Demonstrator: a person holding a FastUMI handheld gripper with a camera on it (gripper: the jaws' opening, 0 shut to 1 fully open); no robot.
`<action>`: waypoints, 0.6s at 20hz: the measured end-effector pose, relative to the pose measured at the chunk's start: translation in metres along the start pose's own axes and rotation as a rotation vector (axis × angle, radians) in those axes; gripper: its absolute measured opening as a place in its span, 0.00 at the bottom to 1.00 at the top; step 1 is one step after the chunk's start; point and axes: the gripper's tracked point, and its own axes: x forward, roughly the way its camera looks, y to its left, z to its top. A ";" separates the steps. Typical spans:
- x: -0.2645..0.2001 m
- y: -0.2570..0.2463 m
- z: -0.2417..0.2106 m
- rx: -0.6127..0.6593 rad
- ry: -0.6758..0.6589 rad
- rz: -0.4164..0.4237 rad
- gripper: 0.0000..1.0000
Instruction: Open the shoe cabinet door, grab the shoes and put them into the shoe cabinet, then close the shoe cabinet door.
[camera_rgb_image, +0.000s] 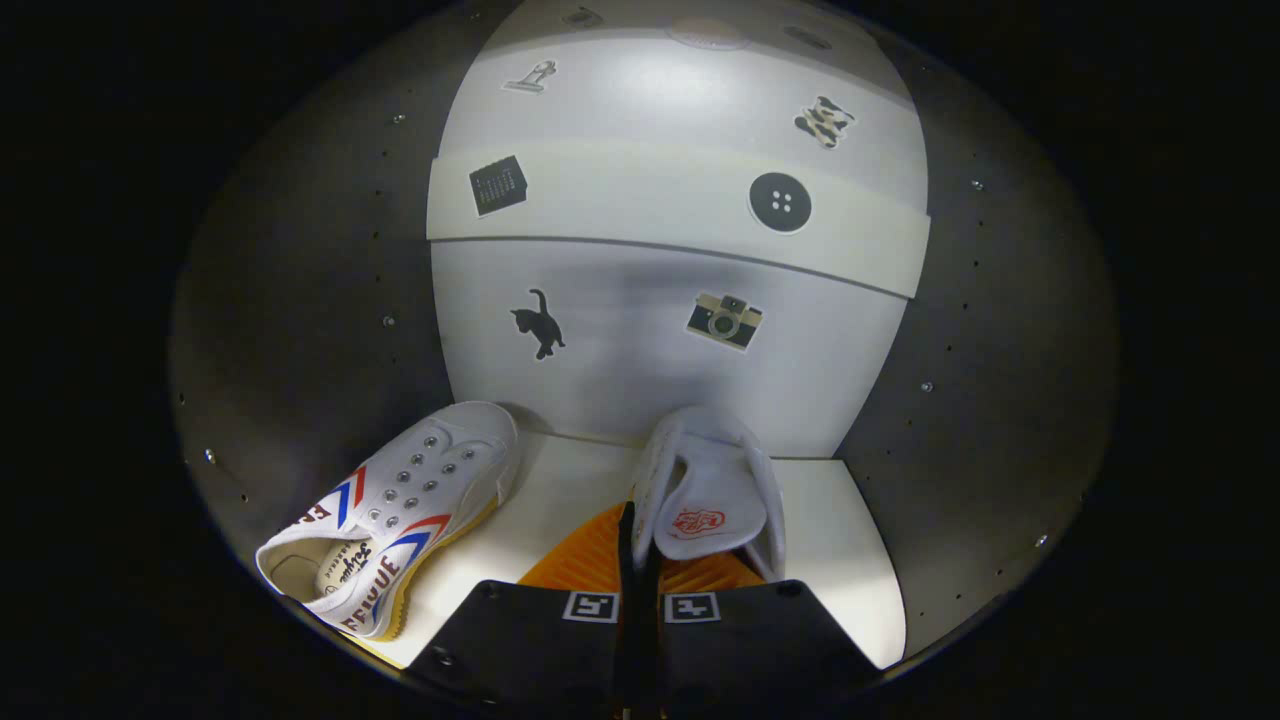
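A white shoe cabinet (680, 330) with stickers on its closed doors stands against grey panels (300, 300), rising from the back edge of a pale floor board (560, 500). The gripper (640, 540) has its jaws pressed together, pinching the side wall of a white shoe (710, 490) just before the cabinet's lower door. A second white shoe (400, 510) with red and blue stripes lies at the board's left edge, well apart from the jaws.

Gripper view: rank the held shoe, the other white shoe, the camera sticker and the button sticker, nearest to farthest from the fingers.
1. Held shoe, pinched between the shut fingers.
2. Other white shoe, on the shelf beside them.
3. Camera sticker, on the back panel beyond.
4. Button sticker, higher up that panel.
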 end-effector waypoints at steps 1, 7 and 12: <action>0.001 0.001 0.000 0.016 0.005 0.005 0.04; -0.016 0.005 -0.006 0.036 0.027 0.040 0.29; -0.061 0.012 0.005 0.049 -0.068 0.045 0.68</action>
